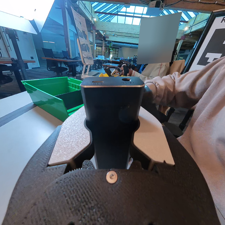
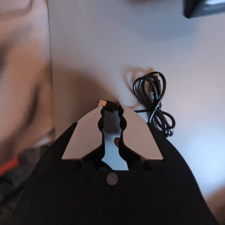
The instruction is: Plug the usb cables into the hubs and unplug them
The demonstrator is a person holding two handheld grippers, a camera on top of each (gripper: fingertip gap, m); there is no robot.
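Lying coiled on white table (image 2: 182, 48), cable (image 2: 154, 101), green bin (image 1: 48, 96)

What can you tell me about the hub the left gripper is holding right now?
The hub is a black, matte, box-shaped block with rounded corners and a thin bright edge round its far end. That end face shows a small oval slot and a round socket, both empty. It stands lengthwise between the fingers of the left gripper, clamped on both sides and lifted off the white table. No cable touches it.
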